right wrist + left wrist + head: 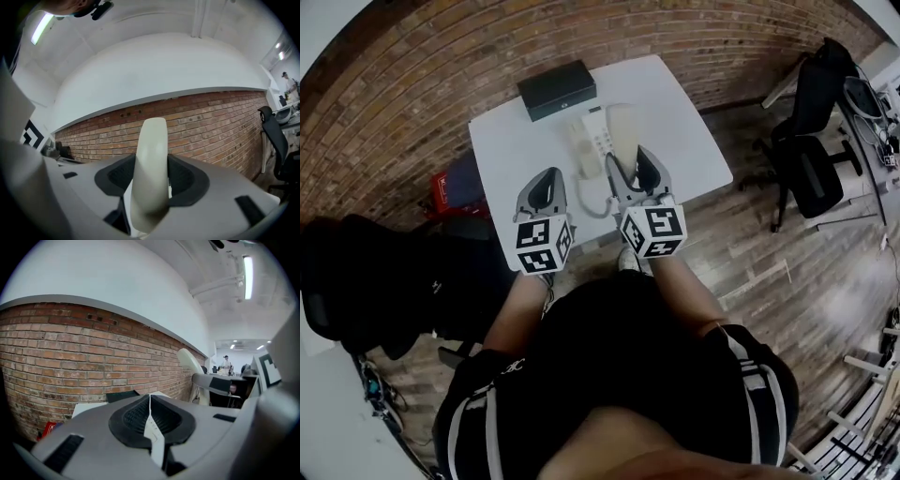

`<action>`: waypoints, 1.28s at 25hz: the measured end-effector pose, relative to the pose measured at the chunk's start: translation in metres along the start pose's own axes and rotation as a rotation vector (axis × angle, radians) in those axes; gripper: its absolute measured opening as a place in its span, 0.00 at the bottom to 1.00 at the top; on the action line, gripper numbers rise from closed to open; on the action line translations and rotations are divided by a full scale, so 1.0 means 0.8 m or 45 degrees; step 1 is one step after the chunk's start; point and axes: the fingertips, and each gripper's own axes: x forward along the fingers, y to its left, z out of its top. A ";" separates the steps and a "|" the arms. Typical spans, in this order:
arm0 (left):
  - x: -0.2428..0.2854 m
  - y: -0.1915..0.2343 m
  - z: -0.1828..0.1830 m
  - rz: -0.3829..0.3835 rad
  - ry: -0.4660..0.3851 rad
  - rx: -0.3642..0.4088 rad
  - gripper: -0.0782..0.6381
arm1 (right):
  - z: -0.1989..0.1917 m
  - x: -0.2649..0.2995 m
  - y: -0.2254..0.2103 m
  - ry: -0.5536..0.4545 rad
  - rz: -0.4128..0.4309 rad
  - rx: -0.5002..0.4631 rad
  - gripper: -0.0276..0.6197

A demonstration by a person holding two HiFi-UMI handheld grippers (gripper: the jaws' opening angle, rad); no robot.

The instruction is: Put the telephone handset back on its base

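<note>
My right gripper (630,172) is shut on the cream telephone handset (623,133), which points away from me over the white table (694,141). In the right gripper view the handset (151,164) stands upright between the dark pads (185,180). The white telephone base (589,141) lies on the table just left of the handset, and its coiled cord (592,203) hangs near the front edge. To the left, my left gripper (546,192) hovers over the table's front edge. Its jaws (150,414) are pressed together with nothing between them.
A black box (557,90) sits at the table's far edge by the brick wall (412,56). A red object (448,192) lies on the floor left of the table. An office chair (811,164) stands at the right, with dark seating (356,272) at the left.
</note>
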 end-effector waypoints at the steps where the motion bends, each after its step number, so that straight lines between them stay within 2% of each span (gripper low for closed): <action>1: 0.011 -0.004 0.003 0.019 0.005 -0.009 0.12 | -0.001 0.010 -0.009 0.022 0.025 0.005 0.36; 7: 0.054 -0.010 0.007 0.166 0.031 -0.060 0.12 | -0.024 0.059 -0.050 0.174 0.174 0.033 0.36; 11: 0.059 0.006 -0.004 0.240 0.074 -0.065 0.12 | -0.060 0.090 -0.057 0.302 0.219 0.109 0.36; 15: 0.064 0.030 -0.010 0.291 0.106 -0.071 0.12 | -0.097 0.120 -0.053 0.434 0.219 0.157 0.36; 19: 0.067 0.046 -0.005 0.310 0.089 -0.089 0.12 | -0.127 0.150 -0.046 0.529 0.227 0.177 0.36; 23: 0.068 0.059 -0.002 0.319 0.074 -0.109 0.12 | -0.152 0.173 -0.046 0.619 0.186 0.186 0.36; 32: 0.064 0.088 0.003 0.381 0.048 -0.146 0.12 | -0.214 0.213 -0.036 0.774 0.187 0.074 0.36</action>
